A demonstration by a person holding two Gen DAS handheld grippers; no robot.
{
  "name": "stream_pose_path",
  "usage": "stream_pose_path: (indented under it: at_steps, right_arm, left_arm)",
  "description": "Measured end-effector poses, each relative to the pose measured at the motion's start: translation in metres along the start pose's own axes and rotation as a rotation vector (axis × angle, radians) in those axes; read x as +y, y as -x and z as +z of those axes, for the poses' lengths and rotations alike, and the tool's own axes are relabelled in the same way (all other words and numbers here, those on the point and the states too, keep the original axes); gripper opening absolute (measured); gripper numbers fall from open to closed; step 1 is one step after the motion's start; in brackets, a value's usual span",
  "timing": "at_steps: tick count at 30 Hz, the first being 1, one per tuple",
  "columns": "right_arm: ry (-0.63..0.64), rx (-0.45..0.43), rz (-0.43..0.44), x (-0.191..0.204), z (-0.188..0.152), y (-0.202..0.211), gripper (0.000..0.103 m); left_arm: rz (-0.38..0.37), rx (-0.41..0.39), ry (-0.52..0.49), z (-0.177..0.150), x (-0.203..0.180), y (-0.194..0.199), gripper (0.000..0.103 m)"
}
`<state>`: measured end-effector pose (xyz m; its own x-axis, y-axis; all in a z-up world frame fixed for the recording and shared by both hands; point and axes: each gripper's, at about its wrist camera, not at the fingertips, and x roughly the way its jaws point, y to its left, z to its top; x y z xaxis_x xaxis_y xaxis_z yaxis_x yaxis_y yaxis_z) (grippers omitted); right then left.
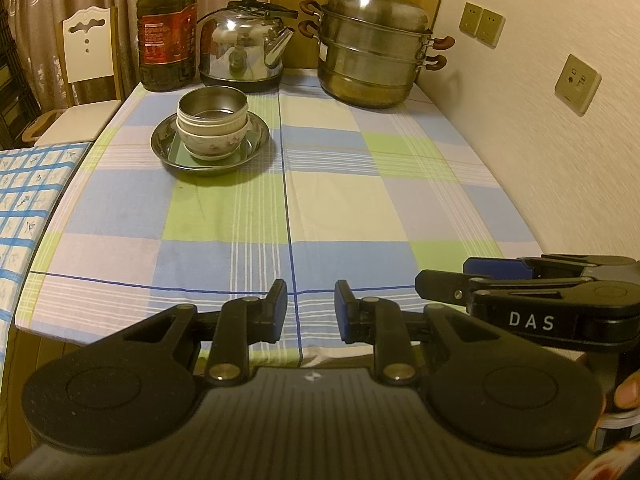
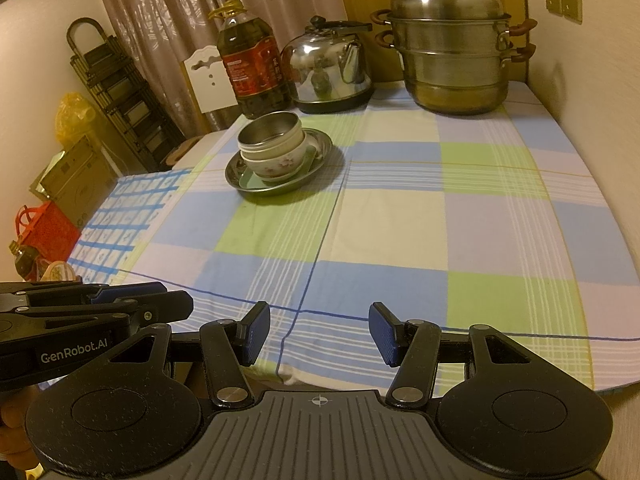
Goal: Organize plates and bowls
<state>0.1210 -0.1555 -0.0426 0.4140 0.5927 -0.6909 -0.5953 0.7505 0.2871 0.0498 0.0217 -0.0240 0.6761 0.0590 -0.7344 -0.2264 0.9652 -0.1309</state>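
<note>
Left wrist view: shows the stack (image 1: 212, 128) at about 11 o'clock on the surface (image 1: 320, 200), well apart from both tools. Looks close to done, as a judgement: bowls nested, seated on a green plate (image 1: 176, 154) inside a steel plate (image 1: 210, 166), nothing loose elsewhere on the cloth. Perhaps only a last check or a retreat left.

Counted: one steel bowl (image 1: 213, 101) on top, at least two ceramic bowls beneath, lowest one flowered (image 1: 212, 142); exact number of rims hard to tell. Two plates. Behind, from 11 to 1 o'clock: one oil bottle (image 1: 167, 36), one kettle (image 1: 244, 48), one steamer (image 1: 376, 44).

Left tool (image 1: 311, 310) at 6 o'clock, parted a little, nothing between the pads, hovering over the near edge. Right tool (image 2: 319, 334) parted wider, likewise empty, also at the near edge. From the right wrist view, stack (image 2: 276, 152) at about 11 o'clock, upright, leaning slightly if at all.
</note>
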Motion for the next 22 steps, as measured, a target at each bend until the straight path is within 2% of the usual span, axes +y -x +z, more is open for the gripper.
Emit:
stream_pose_path:
  at_steps: [22]
  right_arm:
    - [0.004, 0.011, 0.002, 0.007, -0.002, -0.001, 0.055]
  left_arm:
    - [0.002, 0.003, 0.01, 0.004, 0.01, -0.003, 0.023]
